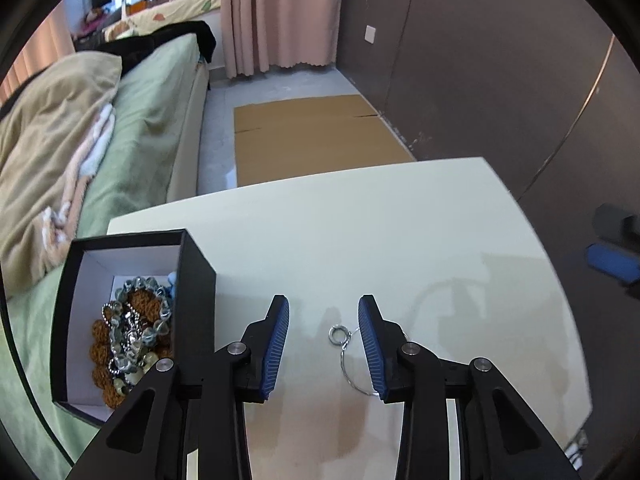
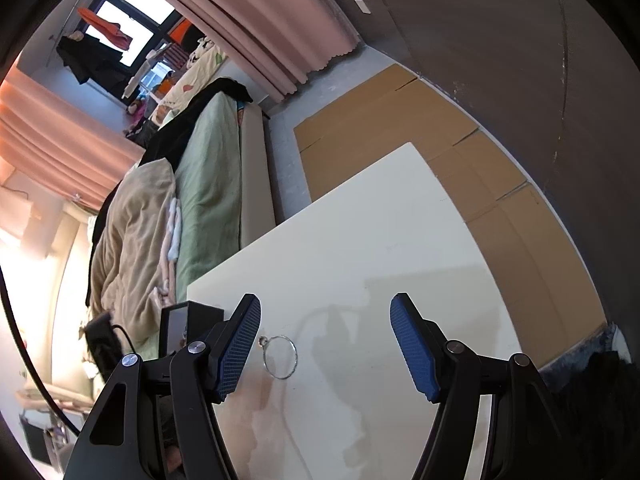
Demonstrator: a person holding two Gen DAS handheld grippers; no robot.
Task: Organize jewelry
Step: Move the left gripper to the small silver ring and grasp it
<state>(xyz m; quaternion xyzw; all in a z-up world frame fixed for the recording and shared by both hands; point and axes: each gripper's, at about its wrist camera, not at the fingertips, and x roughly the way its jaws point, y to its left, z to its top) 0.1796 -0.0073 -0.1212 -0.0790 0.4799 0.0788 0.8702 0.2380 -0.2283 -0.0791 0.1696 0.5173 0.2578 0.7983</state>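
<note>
A thin silver wire bangle [image 1: 351, 364] with a small ring charm [image 1: 337, 335] lies flat on the white table [image 1: 400, 220]. My left gripper [image 1: 323, 316] is open, its blue pads either side of the bangle, just above the table. An open black box [image 1: 192, 280] at the table's left edge holds several bead bracelets and chains [image 1: 128, 328]. In the right wrist view the bangle [image 2: 280, 356] lies just right of the left pad of my right gripper [image 2: 325, 312], which is open and empty. The black box [image 2: 188, 320] shows behind that pad.
A bed with green sheet [image 1: 152, 120] and beige blanket [image 1: 48, 140] runs along the table's left. Flattened cardboard [image 1: 316, 136] covers the floor beyond the table. A dark wall [image 1: 500, 60] stands to the right. The right gripper's blue pad [image 1: 612, 262] shows at the right edge.
</note>
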